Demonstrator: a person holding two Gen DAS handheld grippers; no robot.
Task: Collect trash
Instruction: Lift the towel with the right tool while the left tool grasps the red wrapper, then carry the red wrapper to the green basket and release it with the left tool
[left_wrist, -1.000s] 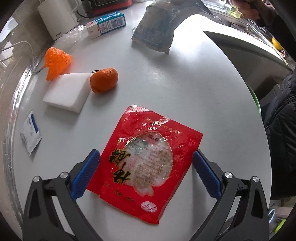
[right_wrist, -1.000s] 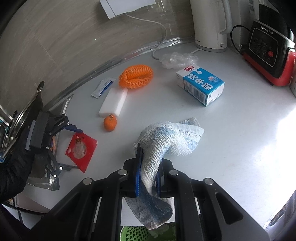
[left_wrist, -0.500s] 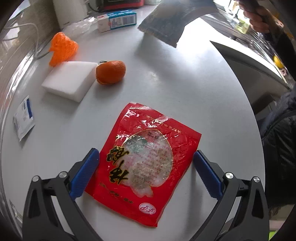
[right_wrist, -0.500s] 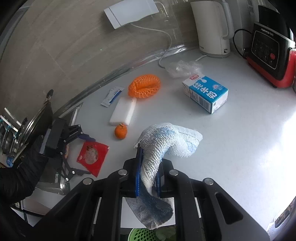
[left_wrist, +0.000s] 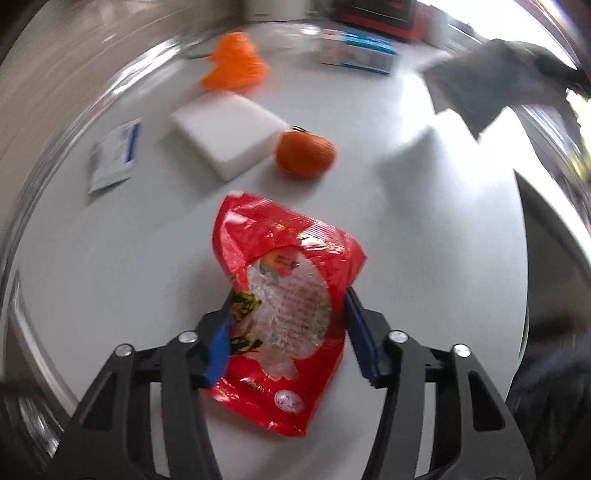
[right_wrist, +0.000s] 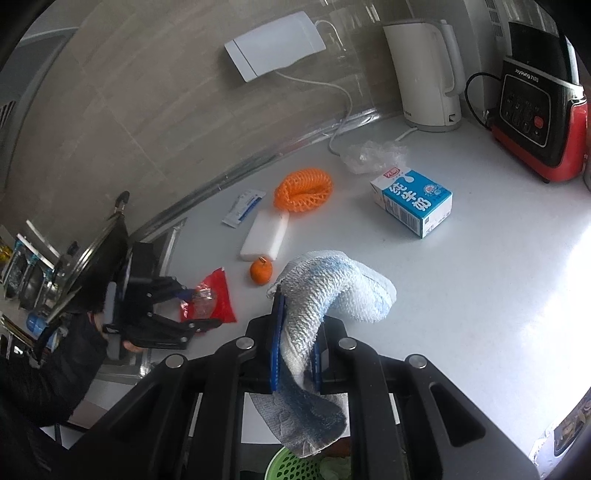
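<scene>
So our left hand-held gripper (left_wrist: 288, 332) had its jaws spread wide on either side of the red snack packet (left_wrist: 284, 295) a second ago, and now they're closing in on it, blue pads (left_wrist: 219, 347) pushing against its edges. The packet used to lie flat on the counter (left_wrist: 424, 221); now it's buckled and humped up, with its far end lifted toward the orange (left_wrist: 306, 153). Our view has rolled too.
</scene>
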